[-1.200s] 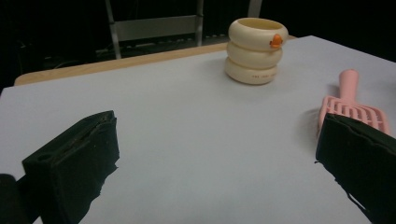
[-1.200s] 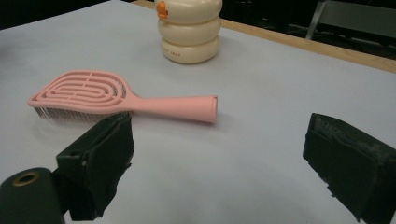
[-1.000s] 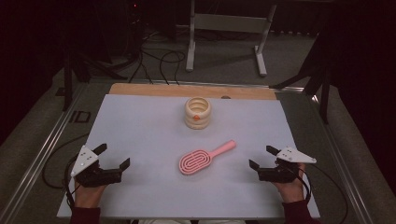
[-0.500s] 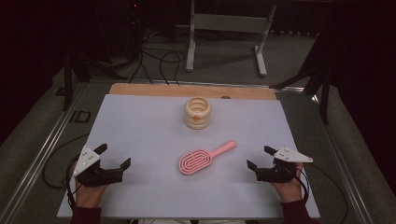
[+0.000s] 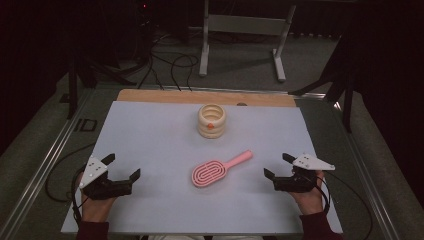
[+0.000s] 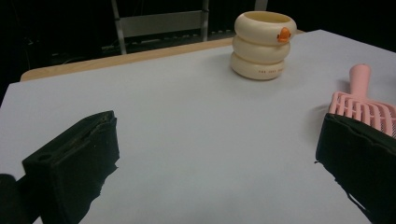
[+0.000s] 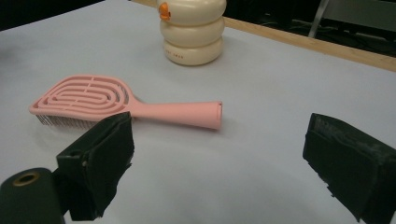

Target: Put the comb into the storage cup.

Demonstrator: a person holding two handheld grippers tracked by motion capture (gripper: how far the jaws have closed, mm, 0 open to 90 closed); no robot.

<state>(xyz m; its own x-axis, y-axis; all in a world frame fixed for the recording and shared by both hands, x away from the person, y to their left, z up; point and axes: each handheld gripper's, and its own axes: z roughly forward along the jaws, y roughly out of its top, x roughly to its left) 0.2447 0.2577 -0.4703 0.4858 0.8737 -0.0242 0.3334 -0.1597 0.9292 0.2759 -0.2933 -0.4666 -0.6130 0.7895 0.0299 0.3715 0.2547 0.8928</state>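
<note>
- My left gripper [image 5: 123, 167] sits nearest me at about 8 o'clock on the table [image 5: 150, 135], held in a hand [image 5: 95, 207] that comes in from the near edge. Its jaws are spread wide and hold nothing — in the left gripper view the pale surface lies bare between them.
- My right gripper [image 5: 279, 165] is at about 4 o'clock, also in a hand [image 5: 310, 197], with its grey plate on top. Its jaws are released too, with nothing between them.
- Between the two grippers, just short of the table's middle, lies the pink hairbrush [image 5: 218, 169]. It rests flat, bristles down, with the oval head toward 7 o'clock and the handle pointing toward 2 o'clock.
- In the right gripper view I see the brush [image 7: 126, 105] just beyond my jaws, the handle end nearest the gap — apart from both jaws, not touched.
- In the left gripper view the brush head [image 6: 364, 109] peeks out behind one jaw.
- Farther off, toward 12 o'clock, stands the cream ringed cup [image 5: 212, 120], upright, three stacked bulges with a small orange mark on its side, well apart from the brush.
- Beyond the cup runs the wooden edge [image 5: 205, 97] at the far side of the table.
</note>
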